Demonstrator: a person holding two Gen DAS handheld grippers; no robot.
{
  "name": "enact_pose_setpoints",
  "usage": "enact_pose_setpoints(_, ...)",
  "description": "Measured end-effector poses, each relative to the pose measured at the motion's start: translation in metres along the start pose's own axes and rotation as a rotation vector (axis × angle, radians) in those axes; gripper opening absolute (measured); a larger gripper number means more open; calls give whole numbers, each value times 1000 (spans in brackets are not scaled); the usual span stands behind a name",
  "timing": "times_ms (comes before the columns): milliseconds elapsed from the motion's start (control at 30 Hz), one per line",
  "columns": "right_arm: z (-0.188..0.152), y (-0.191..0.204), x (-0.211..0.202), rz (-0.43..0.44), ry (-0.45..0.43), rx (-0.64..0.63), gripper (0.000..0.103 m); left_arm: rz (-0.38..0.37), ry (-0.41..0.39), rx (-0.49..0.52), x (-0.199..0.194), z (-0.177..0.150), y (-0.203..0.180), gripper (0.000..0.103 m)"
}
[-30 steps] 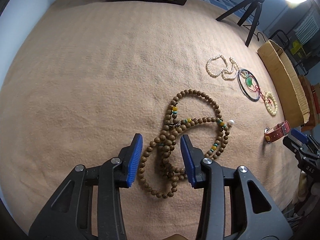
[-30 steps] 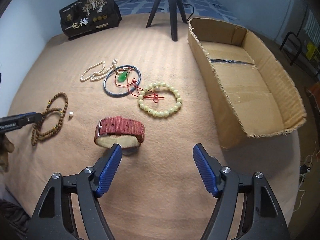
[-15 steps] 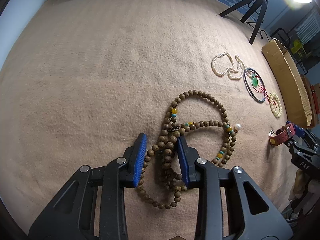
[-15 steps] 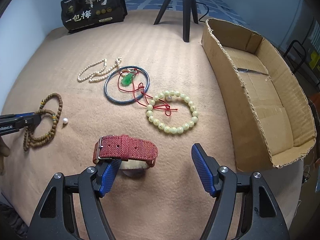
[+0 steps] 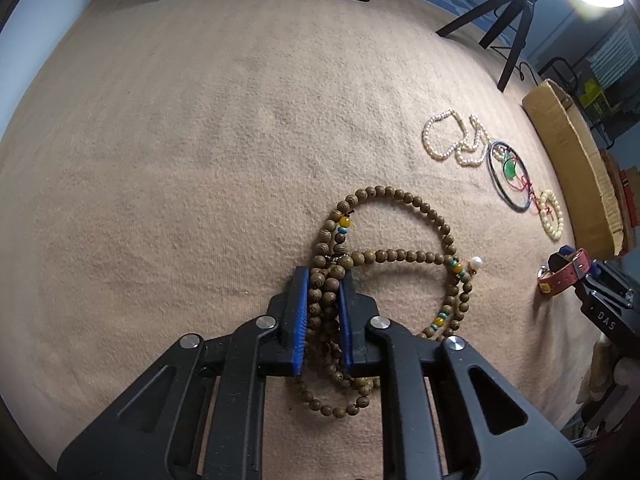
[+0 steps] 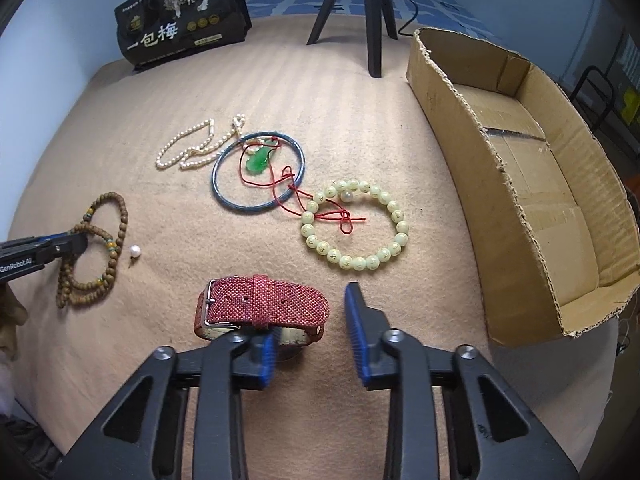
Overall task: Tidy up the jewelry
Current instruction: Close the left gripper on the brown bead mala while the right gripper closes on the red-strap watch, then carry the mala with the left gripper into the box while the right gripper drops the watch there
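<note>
My left gripper (image 5: 323, 280) is shut on a bunch of strands of the brown wooden bead necklace (image 5: 404, 256), which lies on the beige cloth; it also shows at the left of the right wrist view (image 6: 100, 252). My right gripper (image 6: 312, 320) is open, its jaws around one end of the red woven watch strap (image 6: 264, 306), which stands on edge; the left finger is partly behind it. Beyond lie a pale green bead bracelet (image 6: 356, 230), a blue bangle (image 6: 258, 172) with a green pendant on red cord (image 6: 260, 160), and a pearl strand (image 6: 192, 148).
An open cardboard box (image 6: 540, 184) stands at the right, its near wall torn low. A black packet with Chinese lettering (image 6: 180, 28) and a tripod (image 6: 360, 8) stand at the back. A loose white pearl (image 6: 135, 251) lies beside the wooden beads.
My left gripper moved forward and closed on the wooden beads. My right gripper moved forward and left, narrowing around the watch strap's end.
</note>
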State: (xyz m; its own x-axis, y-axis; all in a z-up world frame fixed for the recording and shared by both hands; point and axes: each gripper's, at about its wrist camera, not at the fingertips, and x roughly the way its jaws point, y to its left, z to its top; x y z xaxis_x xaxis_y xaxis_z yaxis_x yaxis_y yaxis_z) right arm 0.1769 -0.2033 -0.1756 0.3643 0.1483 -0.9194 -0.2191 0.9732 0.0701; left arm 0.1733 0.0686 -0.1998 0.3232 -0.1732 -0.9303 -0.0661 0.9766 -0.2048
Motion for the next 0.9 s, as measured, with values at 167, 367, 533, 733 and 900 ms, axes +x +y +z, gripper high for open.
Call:
enact_pose_setpoints(167, 0, -4, -4, 10, -9, 16, 10, -26, -12, -4, -6, 1, -1, 11)
enact_pose_setpoints(367, 1, -10, -15, 26, -33, 48, 8, -72, -57, -18, -27, 5, -3, 11)
enact_pose_setpoints(533, 2, -12, -26, 28, -64, 53, 8, -116, -112, -17, -51, 9, -10, 11)
enact_pose_setpoints(733, 5, -17, -46, 30, -118, 62, 8, -154, -182, -3, -81, 15, -25, 11)
enact_pose_setpoints(900, 8, -21, -62, 3, -168, 41, 8, -184, -226, 14, -98, 21, -38, 11)
